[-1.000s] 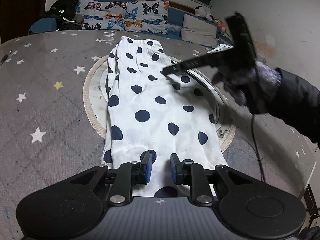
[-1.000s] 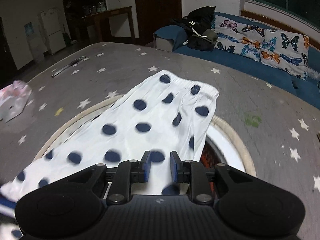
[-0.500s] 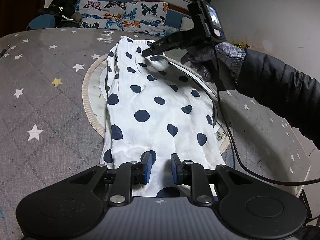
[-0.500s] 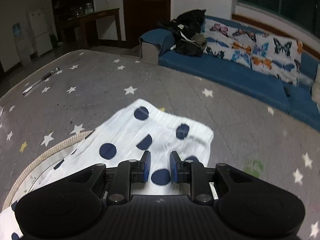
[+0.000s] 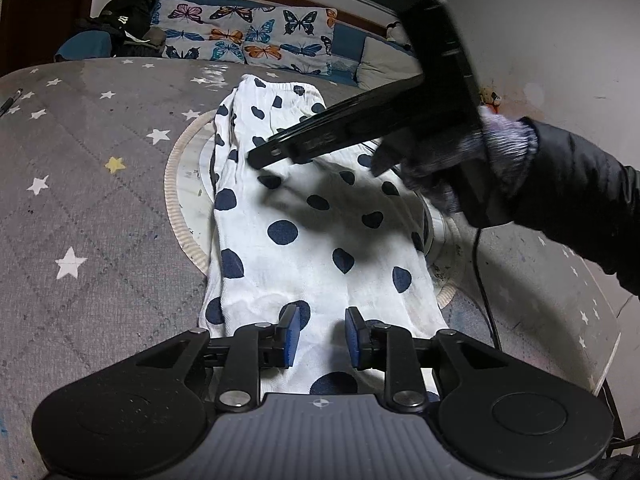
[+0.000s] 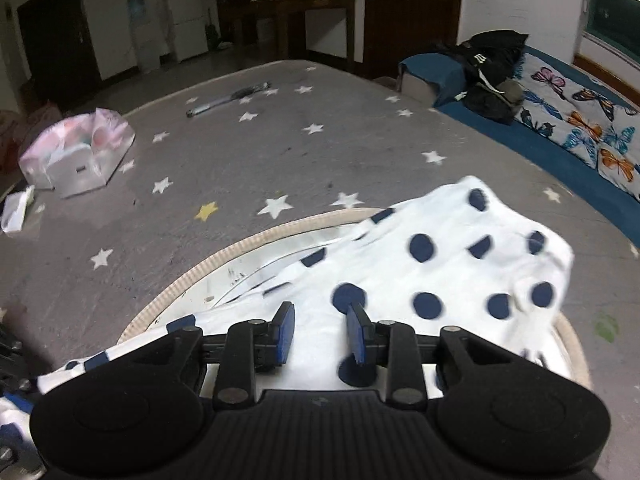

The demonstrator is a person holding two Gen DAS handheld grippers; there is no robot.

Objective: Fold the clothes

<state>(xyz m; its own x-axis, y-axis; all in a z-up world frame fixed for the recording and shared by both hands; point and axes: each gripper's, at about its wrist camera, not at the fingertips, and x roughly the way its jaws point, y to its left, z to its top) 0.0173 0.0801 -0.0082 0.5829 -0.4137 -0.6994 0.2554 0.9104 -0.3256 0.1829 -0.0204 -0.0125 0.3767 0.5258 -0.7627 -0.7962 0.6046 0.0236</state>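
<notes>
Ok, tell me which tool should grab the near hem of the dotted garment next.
Probably the left tool: it sits at the dotted garment near hem, pads opening, nothing pinched. The right tool hovers further up the cloth.

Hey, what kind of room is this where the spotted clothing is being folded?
Probably a lived-in home room, part living room, part bedroom. A long blue cushioned bench with butterfly pillows runs along the wall, a white fridge stands at the back, and a wooden table sits beside it.

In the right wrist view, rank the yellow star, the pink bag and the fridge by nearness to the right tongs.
From the right tongs:
1. Yellow star, on the grey cloth, ahead to the left.
2. Pink bag, farther left, near the cloth's edge.
3. Fridge, against the far wall.
</notes>
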